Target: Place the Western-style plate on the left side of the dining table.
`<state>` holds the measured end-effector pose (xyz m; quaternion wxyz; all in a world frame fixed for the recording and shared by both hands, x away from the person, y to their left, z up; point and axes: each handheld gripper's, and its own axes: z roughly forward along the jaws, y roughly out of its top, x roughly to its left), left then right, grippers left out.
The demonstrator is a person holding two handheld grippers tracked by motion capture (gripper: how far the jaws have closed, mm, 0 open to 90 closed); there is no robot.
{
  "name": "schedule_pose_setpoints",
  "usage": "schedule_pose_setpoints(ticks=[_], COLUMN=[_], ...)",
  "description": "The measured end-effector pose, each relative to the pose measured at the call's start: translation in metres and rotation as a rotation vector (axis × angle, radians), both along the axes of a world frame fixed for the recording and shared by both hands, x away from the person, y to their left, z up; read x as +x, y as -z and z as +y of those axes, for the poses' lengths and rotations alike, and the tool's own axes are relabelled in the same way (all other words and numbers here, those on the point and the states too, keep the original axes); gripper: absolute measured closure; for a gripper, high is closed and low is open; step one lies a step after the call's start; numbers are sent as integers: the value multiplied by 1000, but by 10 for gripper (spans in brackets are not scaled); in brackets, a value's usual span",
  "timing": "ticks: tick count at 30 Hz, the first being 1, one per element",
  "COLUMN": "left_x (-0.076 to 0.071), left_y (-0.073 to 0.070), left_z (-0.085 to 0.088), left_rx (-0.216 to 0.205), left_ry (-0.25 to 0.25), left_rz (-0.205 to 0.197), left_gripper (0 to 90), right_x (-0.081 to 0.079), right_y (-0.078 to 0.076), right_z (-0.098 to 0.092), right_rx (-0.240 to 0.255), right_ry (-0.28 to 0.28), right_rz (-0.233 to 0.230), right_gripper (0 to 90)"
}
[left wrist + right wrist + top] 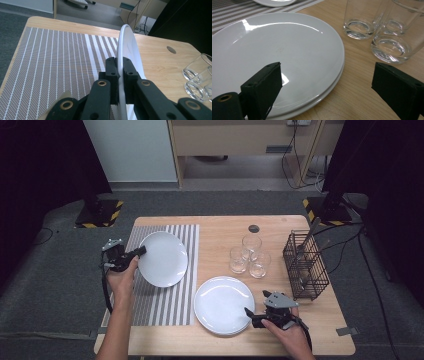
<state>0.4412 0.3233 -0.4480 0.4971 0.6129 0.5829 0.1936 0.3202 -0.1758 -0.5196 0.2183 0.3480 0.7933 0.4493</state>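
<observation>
The left gripper (120,75) is clamped on the rim of a plain white plate (163,258), glossy and round, held tilted on edge over the striped placemat (50,62). The right gripper (327,87) stands wide open with nothing between its jaws, poised over the near rim of 2 stacked white plates (287,50). Beyond them stand 3 clear glasses (247,256).

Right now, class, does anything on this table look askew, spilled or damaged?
Only one thing: the plate over the striped mat is tilted, because the left gripper clamps its rim. The stacked plates lie flat, the three glasses stand upright, and nothing looks spilled or broken.
</observation>
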Motion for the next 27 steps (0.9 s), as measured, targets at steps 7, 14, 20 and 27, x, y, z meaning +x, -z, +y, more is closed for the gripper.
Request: schedule_pose_setpoints(ticks=[7,14,20,27], left_x=[-1,-3,-5,-6], left_y=[4,11,15,19], left_z=[3,9,13,16], left_rx=[-4,-10,1,-4], left_ry=[-8,-20,-23,-28], left_rz=[-1,2,7,6], left_gripper=[854,847,837,832], right_x=[0,0,0,0], right_y=[0,1,1,2], right_z=[0,1,1,2], right_rx=[-2,-4,-7,-8], right_ry=[3,0,-4,-3], right_rz=[-2,1,3,4], right_gripper=[93,93,93,93])
